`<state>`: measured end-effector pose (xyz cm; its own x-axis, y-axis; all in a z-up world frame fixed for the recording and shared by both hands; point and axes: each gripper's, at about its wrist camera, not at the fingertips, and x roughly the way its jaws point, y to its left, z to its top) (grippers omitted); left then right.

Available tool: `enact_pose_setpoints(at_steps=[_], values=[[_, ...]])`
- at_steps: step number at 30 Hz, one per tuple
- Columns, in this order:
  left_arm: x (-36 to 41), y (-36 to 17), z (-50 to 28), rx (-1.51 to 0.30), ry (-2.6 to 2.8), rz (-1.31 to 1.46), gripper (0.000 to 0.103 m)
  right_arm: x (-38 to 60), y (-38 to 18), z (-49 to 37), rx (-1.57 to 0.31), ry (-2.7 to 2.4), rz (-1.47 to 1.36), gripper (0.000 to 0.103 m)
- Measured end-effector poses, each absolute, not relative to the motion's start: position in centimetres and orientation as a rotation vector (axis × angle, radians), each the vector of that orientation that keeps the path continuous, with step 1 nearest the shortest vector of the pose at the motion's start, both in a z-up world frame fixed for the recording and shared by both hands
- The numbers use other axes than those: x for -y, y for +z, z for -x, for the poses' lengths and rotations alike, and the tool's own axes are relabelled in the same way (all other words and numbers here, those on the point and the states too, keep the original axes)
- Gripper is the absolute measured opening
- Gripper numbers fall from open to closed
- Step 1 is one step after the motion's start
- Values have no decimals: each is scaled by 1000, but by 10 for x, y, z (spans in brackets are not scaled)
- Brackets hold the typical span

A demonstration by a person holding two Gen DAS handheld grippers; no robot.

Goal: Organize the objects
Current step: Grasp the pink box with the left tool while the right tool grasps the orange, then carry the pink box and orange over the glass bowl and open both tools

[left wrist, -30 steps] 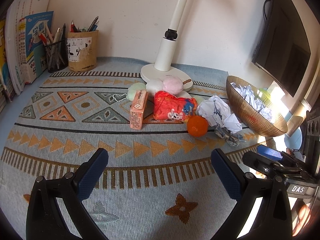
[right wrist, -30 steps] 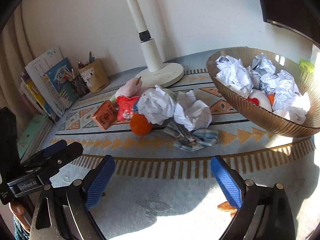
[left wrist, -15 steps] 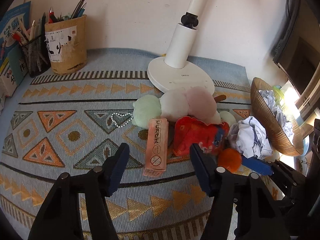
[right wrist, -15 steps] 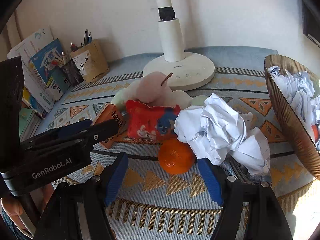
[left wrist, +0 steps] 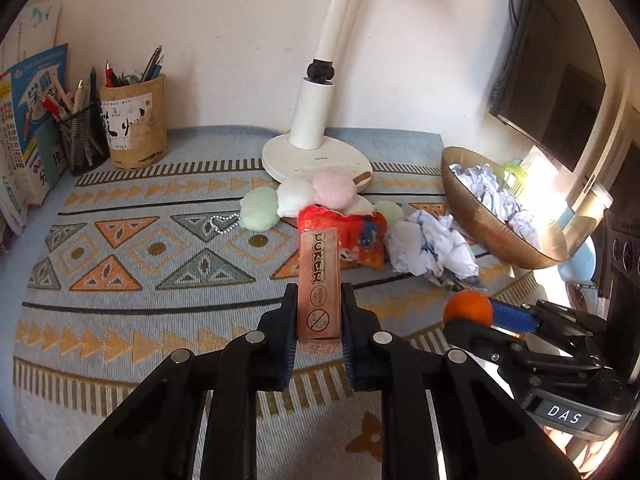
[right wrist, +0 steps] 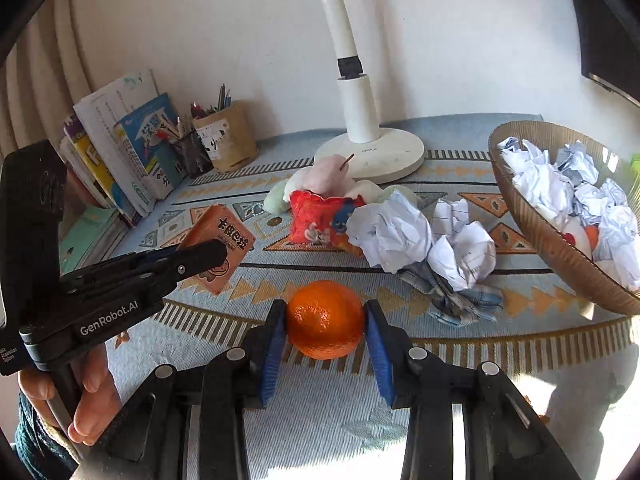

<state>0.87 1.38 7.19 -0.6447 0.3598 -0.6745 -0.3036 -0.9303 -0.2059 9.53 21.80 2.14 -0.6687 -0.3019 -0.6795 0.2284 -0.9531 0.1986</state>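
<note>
My left gripper (left wrist: 319,287) is shut on a pinkish-orange card box (left wrist: 320,252) and holds it end-on above the patterned mat (left wrist: 120,320). In the right wrist view the same box (right wrist: 222,240) sticks out of the left gripper (right wrist: 208,254), with a hand below it. An orange (right wrist: 324,320) sits between the blue pads of my right gripper (right wrist: 323,308). The jaws are closing and both pads press on the fruit. From the left wrist view the orange (left wrist: 468,307) shows at the right in the right gripper (left wrist: 476,316).
A red snack bag (left wrist: 360,232), plush balls (left wrist: 296,196) and crumpled paper (left wrist: 428,244) lie in a heap before the white lamp base (left wrist: 316,160). A brown bowl (right wrist: 540,232) of paper balls stands right. Pen holders (left wrist: 134,128) and books (left wrist: 28,120) line the back left.
Both grippers went in to the heap and shut, the left on the box and the right on the orange. They have since drawn back with these off the mat.
</note>
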Motion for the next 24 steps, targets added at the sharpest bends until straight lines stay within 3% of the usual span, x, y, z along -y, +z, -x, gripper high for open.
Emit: enact_pose_setpoints(at_steps=[12,14,16,20,24], values=[[-61,38,-66,-24,2464,1124,16,-269,2,-162,-114,-2809,-1222,38],[-65,41,-71,-59,2498,1110,21,-273,-1,-164,-112,-2808,-1231,38],[-66,46,-75,-18,2468,1098,35,-274,-4,-164,-86,-2801,-1239,38],[-77,54,-86,17,2382,1067,48,-279,-5,-167,-34,-2790,-1237,38],[-88,44,-91,5,2331,1119,48,-287,-4,-174,-4,-2795,-1225,38]])
